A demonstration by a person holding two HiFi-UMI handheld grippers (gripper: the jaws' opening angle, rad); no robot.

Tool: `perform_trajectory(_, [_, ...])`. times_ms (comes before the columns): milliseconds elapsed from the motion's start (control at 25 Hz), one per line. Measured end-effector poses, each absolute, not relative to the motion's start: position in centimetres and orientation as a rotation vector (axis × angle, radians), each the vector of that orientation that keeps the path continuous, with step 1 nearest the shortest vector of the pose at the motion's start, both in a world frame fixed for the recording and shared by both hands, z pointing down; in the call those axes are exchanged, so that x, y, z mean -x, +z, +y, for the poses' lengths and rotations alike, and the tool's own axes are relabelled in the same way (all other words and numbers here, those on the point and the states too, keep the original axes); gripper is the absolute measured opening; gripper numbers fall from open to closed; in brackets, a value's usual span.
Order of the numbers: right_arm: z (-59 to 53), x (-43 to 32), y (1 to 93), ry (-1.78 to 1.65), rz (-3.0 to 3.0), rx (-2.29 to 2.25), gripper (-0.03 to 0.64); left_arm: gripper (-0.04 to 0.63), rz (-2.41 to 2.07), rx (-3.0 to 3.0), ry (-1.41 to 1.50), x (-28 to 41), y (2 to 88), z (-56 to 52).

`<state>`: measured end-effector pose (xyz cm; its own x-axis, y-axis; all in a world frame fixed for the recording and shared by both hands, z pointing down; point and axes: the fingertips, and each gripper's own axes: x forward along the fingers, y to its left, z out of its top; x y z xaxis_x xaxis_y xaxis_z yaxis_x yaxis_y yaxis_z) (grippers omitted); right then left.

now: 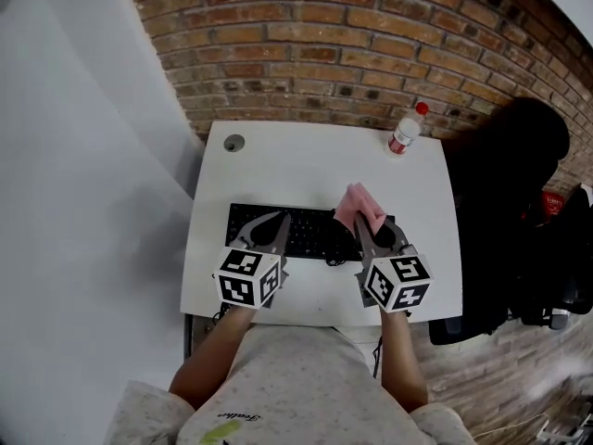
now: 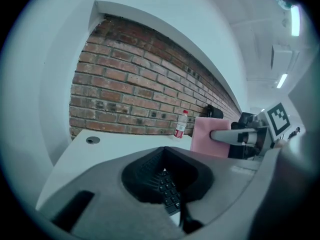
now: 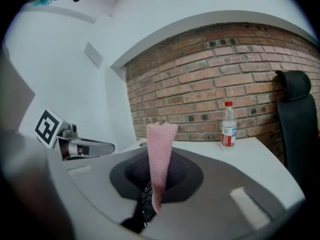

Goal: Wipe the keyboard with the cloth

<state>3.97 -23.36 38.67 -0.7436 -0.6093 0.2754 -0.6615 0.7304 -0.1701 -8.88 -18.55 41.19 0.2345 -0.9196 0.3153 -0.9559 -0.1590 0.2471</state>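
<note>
The black keyboard (image 1: 301,235) lies across the near half of the white table (image 1: 306,160). My right gripper (image 1: 360,222) hovers over the keyboard's right part, shut on a pink cloth (image 1: 359,206). In the right gripper view the cloth (image 3: 160,159) stands up out of the closed jaws as a narrow folded strip, with keys (image 3: 145,204) showing below. My left gripper (image 1: 279,219) is over the keyboard's middle-left, shut and holding nothing. Through the hollow of its jaws I see keys (image 2: 168,188). The cloth (image 2: 209,137) also shows to its right.
A clear bottle (image 1: 405,130) with a red cap and label stands at the table's far right corner. A round cable hole (image 1: 233,143) sits at the far left corner. A brick wall (image 1: 352,54) runs behind the table. A black chair (image 1: 519,156) stands to the right.
</note>
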Motion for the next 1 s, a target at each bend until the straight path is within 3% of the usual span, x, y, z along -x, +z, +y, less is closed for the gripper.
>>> perform_trajectory(1000, [-22.7, -2.8, 37.94, 0.381, -2.763, -1.02, 0.023, -0.003, -1.689, -2.144, 0.127, 8.78, 41.35, -18.57])
